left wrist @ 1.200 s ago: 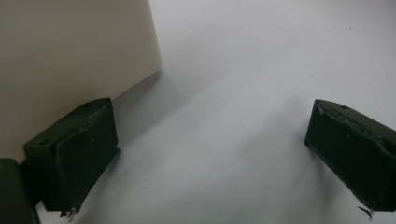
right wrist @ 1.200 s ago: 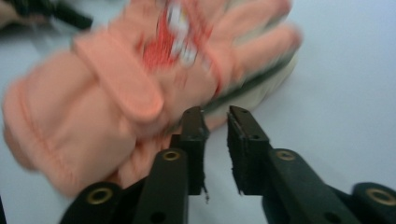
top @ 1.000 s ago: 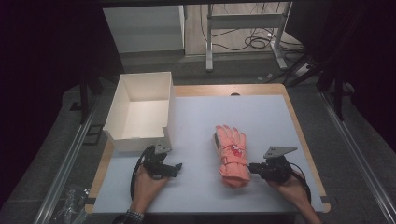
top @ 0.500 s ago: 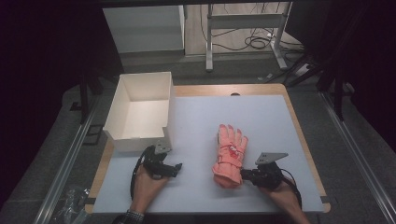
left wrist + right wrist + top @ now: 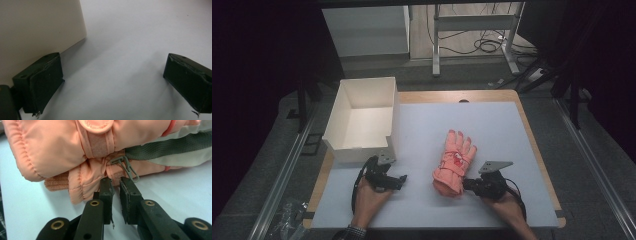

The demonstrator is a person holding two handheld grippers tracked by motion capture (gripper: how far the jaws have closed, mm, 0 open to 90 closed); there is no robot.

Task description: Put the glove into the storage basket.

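Right gripper point(image 5: 115, 182) jaws narrow, just opening, fabric barely nipped at glove point(image 5: 455, 162) cuff; may slip. Left gripper point(image 5: 112, 82) wide, empty.

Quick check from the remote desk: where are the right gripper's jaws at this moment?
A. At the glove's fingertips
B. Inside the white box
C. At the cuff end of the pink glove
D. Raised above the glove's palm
C: in the right gripper view the right gripper has its nearly closed jaws at the gathered cuff of the pink glove, near a small grey clip; the high view agrees.
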